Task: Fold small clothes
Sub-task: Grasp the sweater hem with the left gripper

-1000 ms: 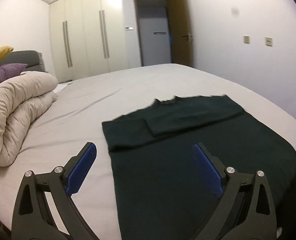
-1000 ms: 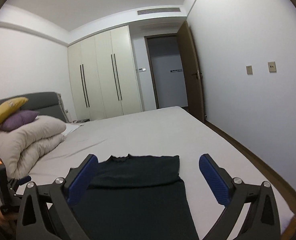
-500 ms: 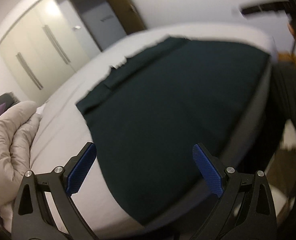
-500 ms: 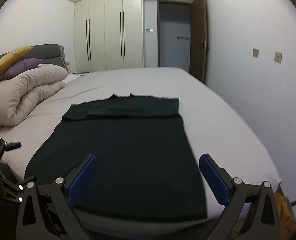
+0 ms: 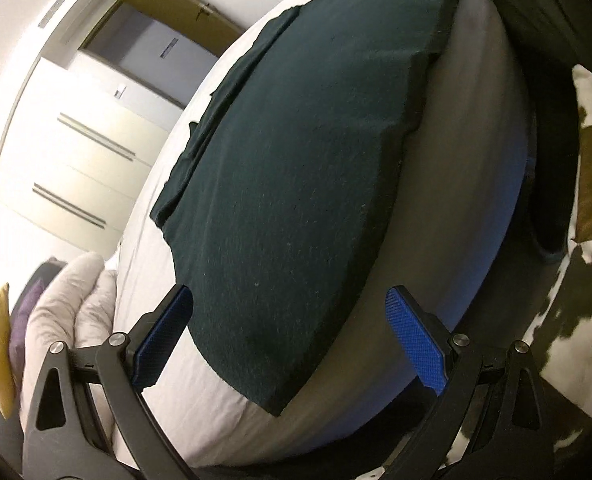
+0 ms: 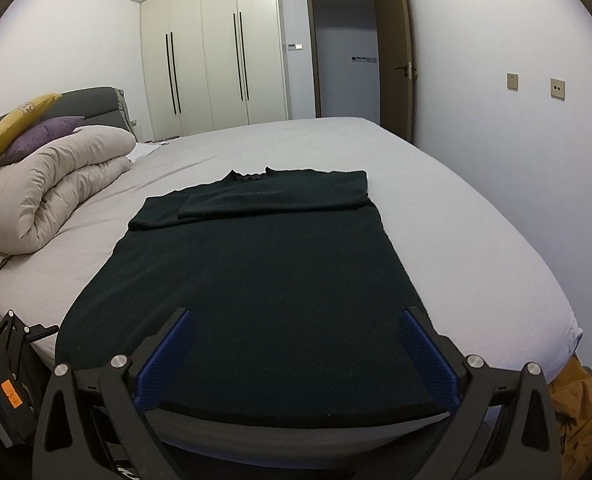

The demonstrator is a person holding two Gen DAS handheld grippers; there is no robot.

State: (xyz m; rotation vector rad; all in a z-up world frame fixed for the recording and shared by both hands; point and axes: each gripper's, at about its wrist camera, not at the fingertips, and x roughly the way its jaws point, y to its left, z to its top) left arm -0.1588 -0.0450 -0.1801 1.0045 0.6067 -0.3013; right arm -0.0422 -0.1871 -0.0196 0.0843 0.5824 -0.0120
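Beyond the right tongs (image 6: 296,356), a rolled beige duvet (image 6: 51,192) lies far to their left on the grey-sheeted bed (image 6: 456,216), with a yellow cushion (image 6: 11,124) and a purple cushion (image 6: 47,132) stacked on it; cream wardrobe doors (image 6: 215,60) and an open brown door (image 6: 396,52) stand at the far wall. No writing can be read; an orange sticker (image 6: 9,394) on the device at lower left is too small to make out. The dark green knitted sweater (image 6: 263,280), sleeves folded across its chest, lies flat on the bed with its hem directly between the wide-spread right tongs. The left tongs (image 5: 291,340), also spread wide and tilted, hover over the sweater's (image 5: 296,160) lower left corner, holding nothing.
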